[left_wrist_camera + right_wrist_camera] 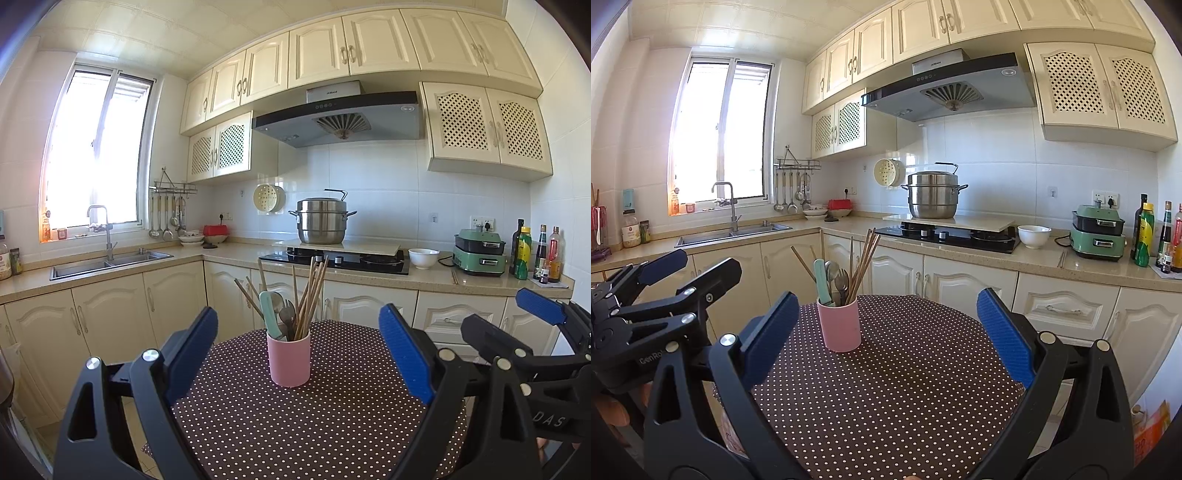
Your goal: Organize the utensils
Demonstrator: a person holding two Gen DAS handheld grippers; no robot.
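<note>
Both grippers — left gripper (295,354), right gripper (890,332) — gape wide, empty, over the table's (905,387) near edge; pink cup (839,325) of utensils (846,269) stands toward its far edge.

Black frames, ribbed blue jaws

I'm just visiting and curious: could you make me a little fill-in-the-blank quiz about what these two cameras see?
1. The chopsticks and spoons stand in a ____ cup.
2. The cup sits on a brown tablecloth patterned with white ____.
3. Both the left tongs and the right tongs are ____ and hold nothing.
4. The steel pot stands on the ____.

Missing words: pink; dots; open; stove
</note>
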